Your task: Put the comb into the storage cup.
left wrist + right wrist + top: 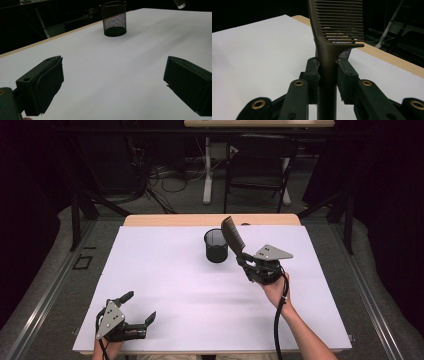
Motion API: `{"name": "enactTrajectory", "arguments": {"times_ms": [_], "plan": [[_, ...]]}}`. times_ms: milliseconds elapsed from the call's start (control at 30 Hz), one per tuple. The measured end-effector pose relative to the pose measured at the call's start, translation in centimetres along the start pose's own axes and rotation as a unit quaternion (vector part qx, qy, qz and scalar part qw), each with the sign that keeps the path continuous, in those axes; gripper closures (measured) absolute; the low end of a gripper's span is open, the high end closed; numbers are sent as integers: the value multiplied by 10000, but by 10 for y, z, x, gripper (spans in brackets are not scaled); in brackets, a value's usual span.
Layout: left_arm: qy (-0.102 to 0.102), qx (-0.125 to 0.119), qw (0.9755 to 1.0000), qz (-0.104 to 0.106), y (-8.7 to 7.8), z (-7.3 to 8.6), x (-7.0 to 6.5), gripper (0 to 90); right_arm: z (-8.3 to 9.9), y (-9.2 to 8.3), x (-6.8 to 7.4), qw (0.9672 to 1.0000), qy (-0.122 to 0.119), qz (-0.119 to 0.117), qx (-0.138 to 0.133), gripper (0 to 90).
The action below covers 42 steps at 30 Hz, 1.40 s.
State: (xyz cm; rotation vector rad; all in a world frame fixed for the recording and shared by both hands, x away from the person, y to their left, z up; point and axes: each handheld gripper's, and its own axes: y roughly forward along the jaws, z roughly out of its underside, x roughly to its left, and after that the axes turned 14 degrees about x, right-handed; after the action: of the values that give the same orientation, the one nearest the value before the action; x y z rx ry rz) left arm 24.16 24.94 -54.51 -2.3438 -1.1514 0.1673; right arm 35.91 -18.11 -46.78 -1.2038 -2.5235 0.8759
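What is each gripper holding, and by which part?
The right gripper clamps a brown comb by its handle. The left gripper holds nothing.

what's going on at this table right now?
A person works two handheld grippers over a white table. The right gripper is shut on the handle of a brown comb, holding it tilted beside a black mesh cup. The left gripper sits near the table's front edge, jaws open, holding nothing.
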Motion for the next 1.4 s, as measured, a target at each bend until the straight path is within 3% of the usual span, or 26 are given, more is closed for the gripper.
{"name": "enactTrajectory", "arguments": {"times_ms": [1400], "plan": [[-13,-9,10000,-10,0,0,0,30,-21,6,1,9997,-16,46,-225,728]]}}
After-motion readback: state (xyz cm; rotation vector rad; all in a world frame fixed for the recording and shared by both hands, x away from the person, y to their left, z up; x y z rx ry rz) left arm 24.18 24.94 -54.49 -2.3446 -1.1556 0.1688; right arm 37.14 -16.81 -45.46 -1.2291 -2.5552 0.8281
